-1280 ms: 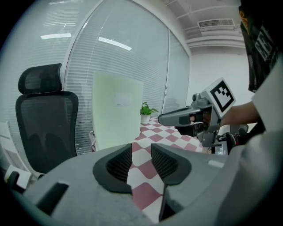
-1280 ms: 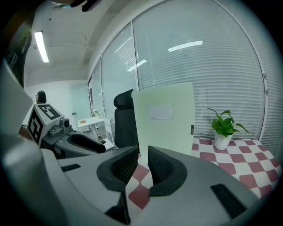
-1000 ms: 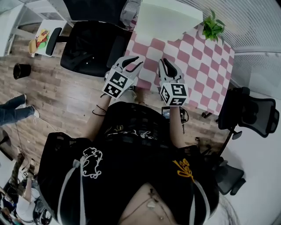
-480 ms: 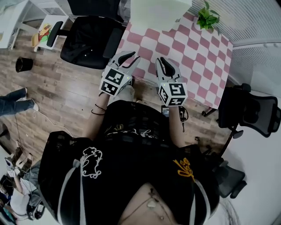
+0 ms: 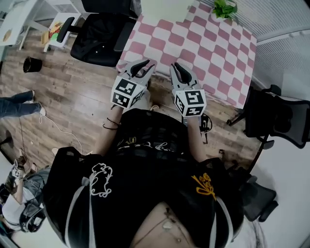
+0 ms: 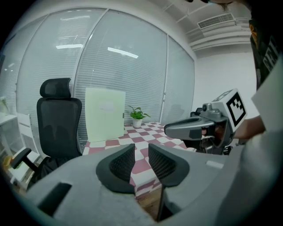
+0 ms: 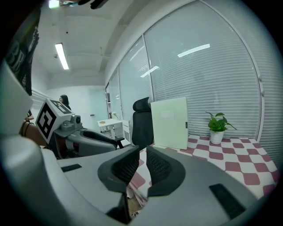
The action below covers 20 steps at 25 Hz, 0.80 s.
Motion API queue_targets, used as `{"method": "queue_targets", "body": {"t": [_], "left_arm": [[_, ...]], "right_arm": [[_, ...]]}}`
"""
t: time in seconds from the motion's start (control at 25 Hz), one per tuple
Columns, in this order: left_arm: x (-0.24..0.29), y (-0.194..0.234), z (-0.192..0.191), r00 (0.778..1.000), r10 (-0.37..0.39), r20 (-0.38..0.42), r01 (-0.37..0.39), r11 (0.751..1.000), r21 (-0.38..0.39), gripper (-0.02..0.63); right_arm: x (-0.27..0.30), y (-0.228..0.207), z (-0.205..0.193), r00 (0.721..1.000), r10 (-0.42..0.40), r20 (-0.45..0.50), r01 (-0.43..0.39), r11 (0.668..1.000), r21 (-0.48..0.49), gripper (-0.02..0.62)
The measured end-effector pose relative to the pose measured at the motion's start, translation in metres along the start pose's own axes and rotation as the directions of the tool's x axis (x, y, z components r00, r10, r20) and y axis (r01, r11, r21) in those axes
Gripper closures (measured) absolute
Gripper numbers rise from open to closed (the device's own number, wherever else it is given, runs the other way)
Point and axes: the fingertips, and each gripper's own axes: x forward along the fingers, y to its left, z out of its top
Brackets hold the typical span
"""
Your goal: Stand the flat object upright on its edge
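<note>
The flat object, a pale green board, stands upright on its edge at the far end of the pink-and-white checkered table. Both gripper views show the board standing: the left one and the right one. My left gripper and right gripper hover side by side at the table's near edge, far from the board. In their own views the left jaws and right jaws stand nearly together with nothing between them.
A small potted plant sits at the far right of the table, beside the board. A black office chair stands left of the table and another to its right. Wooden floor lies below the near edge.
The head view has shifted, so the table and board sit higher in the picture. Both grippers have drawn back from over the table to its near edge, staying side by side.
</note>
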Motion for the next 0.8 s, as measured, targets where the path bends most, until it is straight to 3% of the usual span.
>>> {"method": "queue_targets", "body": {"t": [0.4, 0.8], "left_arm": [[-0.043, -0.056, -0.024, 1.0, 0.022, 0.001, -0.023, 0.999, 0.034, 0.5], [-0.076, -0.079, -0.035, 0.999, 0.035, 0.007, -0.035, 0.998, 0.057, 0.5]], "right_arm": [[-0.056, 0.034, -0.02, 0.999, 0.023, 0.029, -0.023, 1.0, -0.016, 0.548], [-0.08, 0.059, -0.025, 0.998, 0.035, 0.046, -0.034, 0.999, -0.019, 0.561]]}}
